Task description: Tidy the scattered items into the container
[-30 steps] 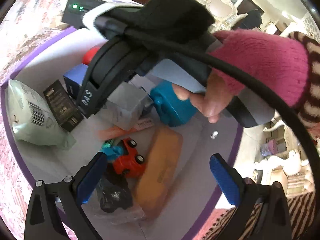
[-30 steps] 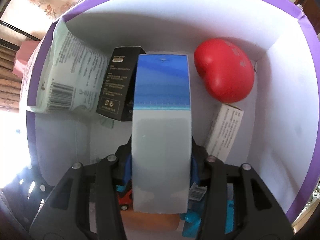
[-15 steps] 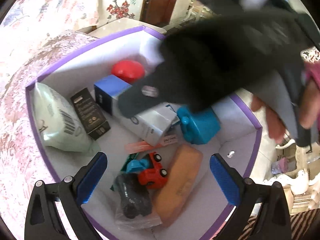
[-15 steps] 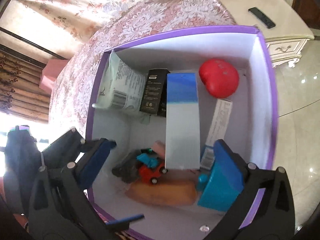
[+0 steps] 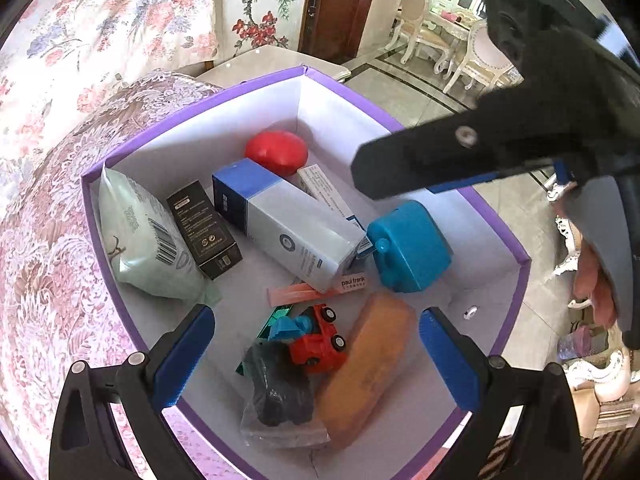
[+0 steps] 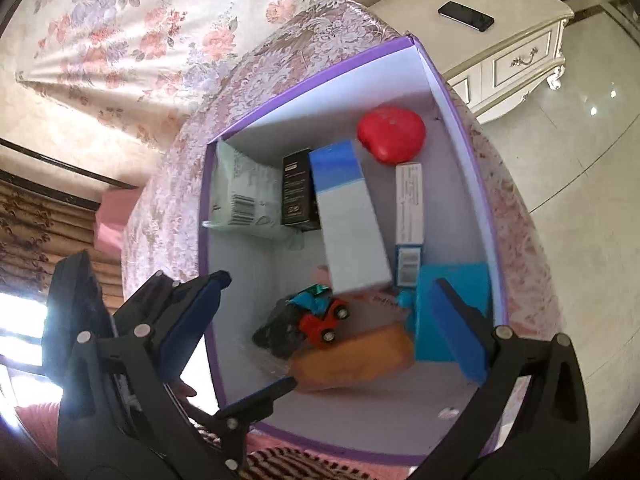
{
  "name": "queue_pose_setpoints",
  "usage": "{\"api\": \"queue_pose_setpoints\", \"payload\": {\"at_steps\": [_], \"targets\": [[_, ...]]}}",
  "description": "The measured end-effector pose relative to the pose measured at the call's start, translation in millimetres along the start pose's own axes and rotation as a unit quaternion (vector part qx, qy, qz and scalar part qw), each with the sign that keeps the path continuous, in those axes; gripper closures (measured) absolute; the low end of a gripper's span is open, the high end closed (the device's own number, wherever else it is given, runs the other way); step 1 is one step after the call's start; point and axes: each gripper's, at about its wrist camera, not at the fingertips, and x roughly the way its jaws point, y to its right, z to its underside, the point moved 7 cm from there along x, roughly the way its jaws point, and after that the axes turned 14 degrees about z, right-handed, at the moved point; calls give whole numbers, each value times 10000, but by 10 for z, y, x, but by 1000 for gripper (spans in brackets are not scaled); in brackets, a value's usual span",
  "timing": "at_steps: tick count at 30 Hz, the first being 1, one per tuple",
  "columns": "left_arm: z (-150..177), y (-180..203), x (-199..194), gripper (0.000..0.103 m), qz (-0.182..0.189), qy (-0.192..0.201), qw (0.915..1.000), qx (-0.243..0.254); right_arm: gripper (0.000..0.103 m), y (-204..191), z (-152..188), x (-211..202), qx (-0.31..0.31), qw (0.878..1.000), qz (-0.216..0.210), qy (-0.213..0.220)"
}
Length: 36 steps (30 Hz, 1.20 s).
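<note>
A purple box with white walls holds several items. A tall blue-and-grey carton lies inside, also in the right wrist view, beside a black box, a red heart, a teal block, a red toy truck and an orange case. My left gripper is open and empty above the box's near side. My right gripper is open and empty, high above the box.
A pale green wipes pack leans on the box's left wall. The box sits on a pink floral bedspread. A white nightstand with a phone stands beyond, on tiled floor.
My right gripper let go of the blue-and-grey carton, opened and rose out of the box. The carton now lies in the box. The left gripper pulled back and up a little.
</note>
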Motion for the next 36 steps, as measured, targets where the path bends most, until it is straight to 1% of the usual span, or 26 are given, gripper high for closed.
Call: {"api": "queue_pose_setpoints", "payload": {"at_steps": [3, 5, 8, 12, 15, 17, 20, 21, 24, 27, 30, 33, 36], "targets": [[-68, -26, -178, 0, -95, -33, 9999, 131, 0, -22, 68, -169, 62, 9997, 152, 153], [-115, -62, -298, 0, -231, -9, 9995, 215, 0, 2, 116, -325, 86, 9991, 311, 258], [-131, -115, -369, 0, -414, -18, 9989, 228, 0, -36, 170, -501, 9, 9964, 743, 398], [-180, -102, -445, 0, -882, 4, 9954, 373, 0, -110, 240, -747, -169, 9875, 1428, 639], [-239, -92, -524, 0, -1272, 85, 9909, 429, 0, -201, 310, -945, -153, 9807, 1775, 810], [-255, -77, -656, 0, -1542, 162, 9871, 404, 0, -252, 343, -1051, -194, 9758, 1991, 887], [-319, 11, -793, 0, -1476, 319, 9879, 352, 0, -317, 399, -1155, -326, 9674, 2337, 921], [-354, 15, -843, 0, -1421, 371, 9887, 302, 0, -324, 404, -1173, -340, 9657, 2404, 924], [-404, -36, -991, 0, -1423, 439, 9887, 191, 0, -334, 468, -1228, -399, 9622, 2556, 855], [-468, -60, -1075, 0, -1446, 472, 9883, 84, 0, -364, 527, -1249, -469, 9616, 2588, 788], [-528, -142, -1243, 0, -1480, 512, 9877, -15, 0, -402, 568, -1238, -541, 9615, 2600, 712], [-590, -126, -1359, 0, -1436, 605, 9878, -45, 0, -422, 586, -1229, -582, 9612, 2617, 646], [-650, -80, -1387, 0, -1310, 633, 9893, -50, 0, -407, 599, -1236, -574, 9611, 2635, 588]]}}
